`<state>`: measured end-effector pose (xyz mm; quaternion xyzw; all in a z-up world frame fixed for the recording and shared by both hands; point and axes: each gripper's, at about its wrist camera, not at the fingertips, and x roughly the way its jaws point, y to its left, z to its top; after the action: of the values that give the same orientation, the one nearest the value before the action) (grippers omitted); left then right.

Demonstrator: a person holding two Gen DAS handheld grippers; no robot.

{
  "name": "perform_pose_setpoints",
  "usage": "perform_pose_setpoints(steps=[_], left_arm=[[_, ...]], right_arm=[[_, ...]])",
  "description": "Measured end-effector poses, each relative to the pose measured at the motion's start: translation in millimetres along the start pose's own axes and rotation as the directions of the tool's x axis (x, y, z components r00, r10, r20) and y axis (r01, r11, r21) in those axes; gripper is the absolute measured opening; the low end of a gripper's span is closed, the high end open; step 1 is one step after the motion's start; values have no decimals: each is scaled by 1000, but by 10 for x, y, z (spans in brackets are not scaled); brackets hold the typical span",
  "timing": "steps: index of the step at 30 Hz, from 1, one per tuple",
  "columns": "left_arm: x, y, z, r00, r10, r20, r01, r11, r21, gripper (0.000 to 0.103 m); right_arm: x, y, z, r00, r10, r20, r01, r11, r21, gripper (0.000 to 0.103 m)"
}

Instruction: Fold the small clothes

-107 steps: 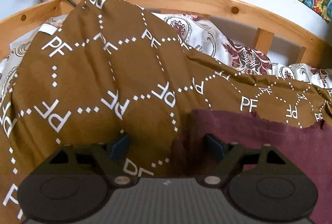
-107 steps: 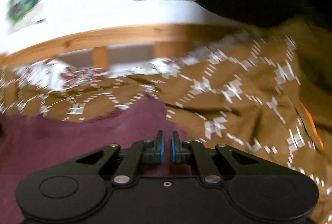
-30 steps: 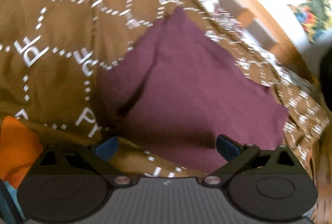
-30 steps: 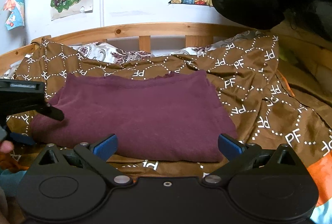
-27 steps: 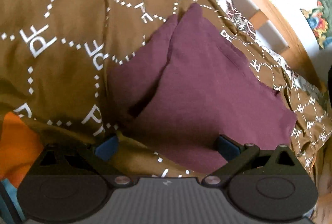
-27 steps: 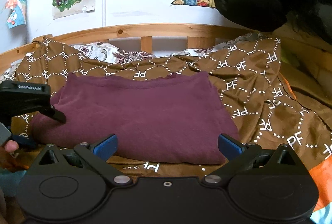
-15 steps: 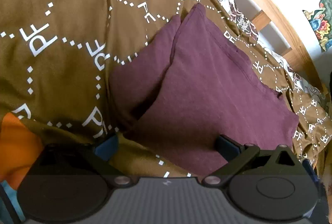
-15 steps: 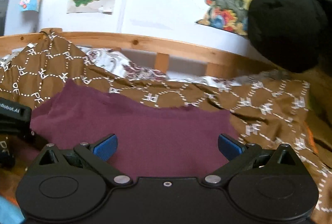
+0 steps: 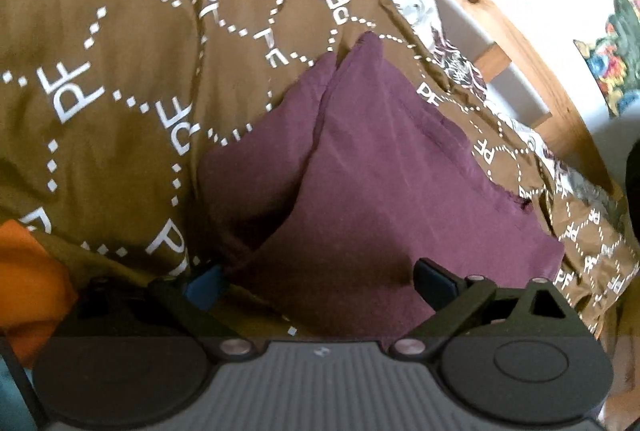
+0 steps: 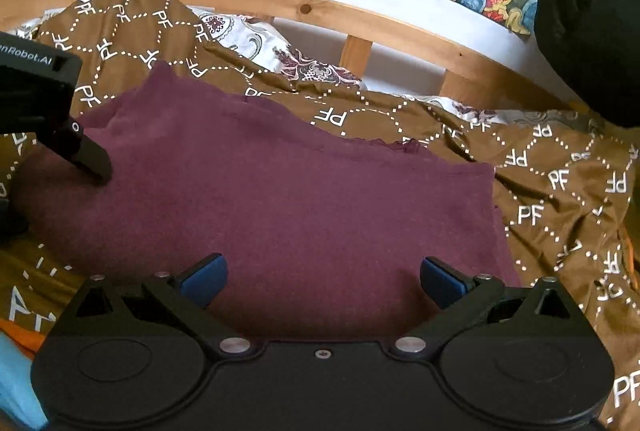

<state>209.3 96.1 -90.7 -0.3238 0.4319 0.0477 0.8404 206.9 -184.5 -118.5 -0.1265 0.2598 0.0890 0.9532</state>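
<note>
The purple shirt (image 10: 280, 199) is laid folded on the brown blanket (image 10: 560, 191). Both claws, left (image 9: 320, 277) and right (image 10: 324, 277), are spread wide at 6 o'clock, nothing gripped.

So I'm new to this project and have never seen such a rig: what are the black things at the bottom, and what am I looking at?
Those are two hand-held grippers, each with a camera looking along its blue-tipped jaws. One picture is from the left gripper, the other from the right gripper. Both stand open and hold nothing. Ahead lies a folded maroon garment on a brown quilt printed with PF, on a wooden bed frame. The black piece at the right view's left edge is the left gripper seen from outside.
</note>
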Motion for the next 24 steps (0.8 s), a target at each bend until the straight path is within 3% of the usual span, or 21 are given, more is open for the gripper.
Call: perform_pose_setpoints(steps=[5,9,15,24], left_arm=[[19,26,29,1000,0,5,0,1000,-18,96],[6,-59,-1,999,-18,31,17,999,40,96],[125,-31,24,1000,-27,-17,27,1000,10,95],[91,18,2,1000,-5,26,5,1000,21,75]], right_arm=[[15,-26,-17,1000,15,-12,-15,1000,20,102],[39,-106,-21,998,54,-23,-52,996,70,102],[65,-154,-20,996,82,-42,-77,991,108,103],[69,-152,-16,996,82,-43,-77,991,114,103]])
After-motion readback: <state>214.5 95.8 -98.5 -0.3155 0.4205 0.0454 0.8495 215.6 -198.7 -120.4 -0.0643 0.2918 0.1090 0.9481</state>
